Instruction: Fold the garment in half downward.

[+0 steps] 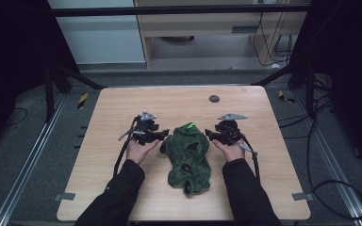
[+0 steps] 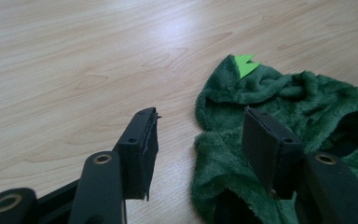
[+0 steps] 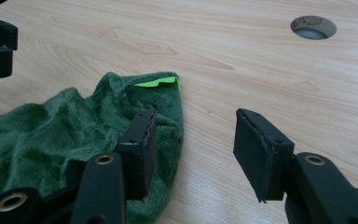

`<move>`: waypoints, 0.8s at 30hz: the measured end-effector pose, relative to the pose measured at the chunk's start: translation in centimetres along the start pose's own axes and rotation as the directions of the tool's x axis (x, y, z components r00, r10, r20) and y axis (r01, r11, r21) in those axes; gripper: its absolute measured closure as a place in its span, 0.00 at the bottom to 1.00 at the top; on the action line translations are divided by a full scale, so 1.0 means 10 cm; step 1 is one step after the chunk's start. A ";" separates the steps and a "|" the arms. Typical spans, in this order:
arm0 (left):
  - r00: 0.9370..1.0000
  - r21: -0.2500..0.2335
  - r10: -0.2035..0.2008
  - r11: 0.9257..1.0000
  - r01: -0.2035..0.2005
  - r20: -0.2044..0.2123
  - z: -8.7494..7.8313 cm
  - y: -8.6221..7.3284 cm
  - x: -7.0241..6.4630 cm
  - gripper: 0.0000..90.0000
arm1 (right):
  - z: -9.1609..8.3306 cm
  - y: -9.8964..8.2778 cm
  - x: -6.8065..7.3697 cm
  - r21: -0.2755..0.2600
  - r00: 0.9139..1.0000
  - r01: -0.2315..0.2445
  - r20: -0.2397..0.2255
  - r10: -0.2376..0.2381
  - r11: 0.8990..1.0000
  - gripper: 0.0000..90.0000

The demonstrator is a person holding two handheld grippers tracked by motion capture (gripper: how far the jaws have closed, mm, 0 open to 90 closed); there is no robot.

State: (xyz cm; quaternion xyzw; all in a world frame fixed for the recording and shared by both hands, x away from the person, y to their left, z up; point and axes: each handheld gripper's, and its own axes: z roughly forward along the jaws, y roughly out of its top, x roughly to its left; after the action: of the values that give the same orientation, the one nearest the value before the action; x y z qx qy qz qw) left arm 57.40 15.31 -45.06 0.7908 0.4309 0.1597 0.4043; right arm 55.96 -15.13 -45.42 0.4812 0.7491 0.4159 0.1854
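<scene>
Item 1, nearest me: my two forearms in dark sleeves, entering at the table's near edge, one on each side of the green garment (image 1: 187, 157).

Item 2: green garment, plush fleece, crumpled, lying on the wooden table (image 1: 113, 113) about midway across and toward the near half. It has dark openings, probably sleeve or neck holes, though I cannot tell which from this height. A bright green tag (image 2: 245, 64) sits at its far end.

Item 3: left gripper (image 1: 154, 137), in my left hand just left of the garment, at its upper edge. Jaws apart, nothing clamped; in the left gripper view one jaw stands over bare wood and the other over the fleece rim, with the cloth's edge in the gap between them.

Item 4: right gripper (image 1: 210, 135), in my right hand just right of the garment, level with the left one. Jaws likewise apart and gripping nothing; in the right gripper view one jaw overlaps the fleece by the tag, the other stands over bare wood.

Item 5, farthest: a round hole (image 1: 214, 99) in the tabletop, beyond the garment and a little to its right.
</scene>
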 end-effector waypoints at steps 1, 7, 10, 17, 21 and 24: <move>1.000 0.005 -0.003 1.000 0.003 0.004 0.03 -0.01 0.00 0.51 | 0.02 0.00 0.00 0.004 1.000 0.004 -0.005 -0.004 1.000 0.54; 1.000 0.031 0.003 1.000 -0.004 0.014 0.17 -0.05 -0.01 0.53 | 0.11 -0.02 0.01 0.027 1.000 0.010 -0.005 -0.010 1.000 0.55; 1.000 0.043 0.006 0.999 -0.007 0.016 0.24 -0.07 -0.01 0.53 | 0.14 -0.02 0.02 0.036 1.000 0.010 -0.012 -0.009 0.999 0.56; 1.000 0.070 0.013 0.997 -0.014 0.017 0.35 -0.10 -0.02 0.56 | 0.23 -0.06 0.04 0.064 0.999 0.025 -0.024 -0.024 0.998 0.56; 1.000 0.085 0.011 0.996 -0.013 0.029 0.38 -0.12 -0.02 0.59 | 0.27 -0.08 0.05 0.087 0.999 0.031 -0.032 -0.028 0.996 0.57; 0.999 0.094 0.001 0.996 -0.005 0.037 0.40 -0.12 -0.02 0.62 | 0.30 -0.10 0.05 0.102 0.999 0.031 -0.035 -0.027 0.994 0.59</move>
State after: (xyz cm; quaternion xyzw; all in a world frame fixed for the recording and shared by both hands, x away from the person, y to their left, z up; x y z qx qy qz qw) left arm 58.98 13.52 -48.45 0.8124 0.4291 0.1252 0.3745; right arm 57.21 -13.54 -47.97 0.4723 0.7793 0.3820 0.1540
